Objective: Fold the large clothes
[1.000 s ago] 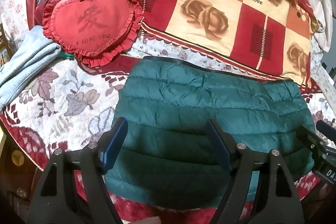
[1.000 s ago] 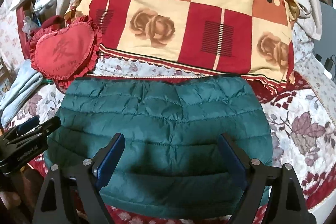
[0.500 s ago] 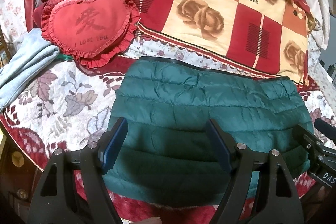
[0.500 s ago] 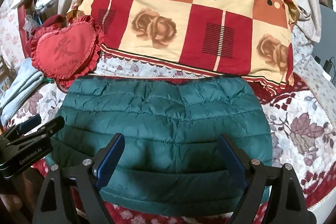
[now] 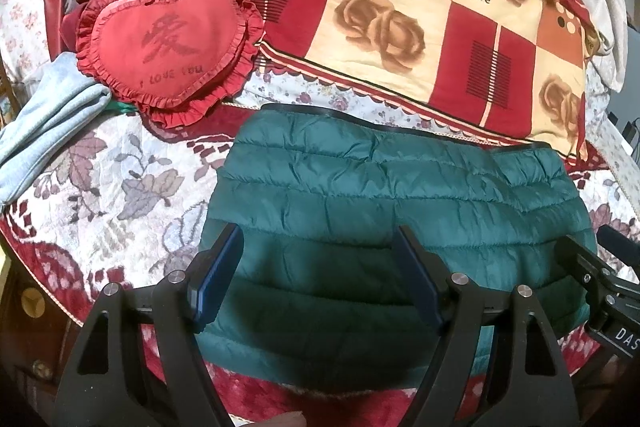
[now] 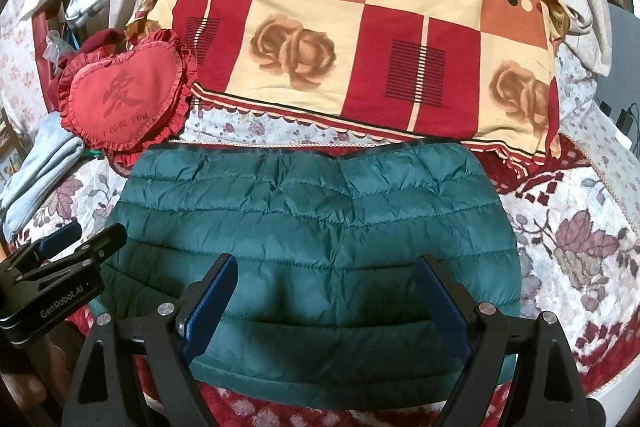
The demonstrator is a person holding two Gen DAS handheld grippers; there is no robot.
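A green quilted down jacket point(image 5: 400, 195) lies folded into a wide rectangle on the floral bedspread point(image 5: 100, 187); it also shows in the right wrist view point(image 6: 312, 219). My left gripper point(image 5: 318, 247) is open and empty, hovering above the jacket's near left part. My right gripper point(image 6: 326, 279) is open and empty above the jacket's near middle. The right gripper also shows at the right edge of the left wrist view point(image 5: 596, 259), and the left gripper at the left edge of the right wrist view point(image 6: 64, 247).
A red heart-shaped cushion point(image 5: 160, 47) lies at the back left. A folded light-blue garment point(image 5: 44, 127) lies at the left. A red and cream checked quilt point(image 5: 400, 19) is folded behind the jacket. The bed's near edge point(image 5: 60, 307) runs below the grippers.
Both grippers have drawn back and risen slightly from the jacket; the scene sits a little farther away. Both stay open. The jacket has not moved.
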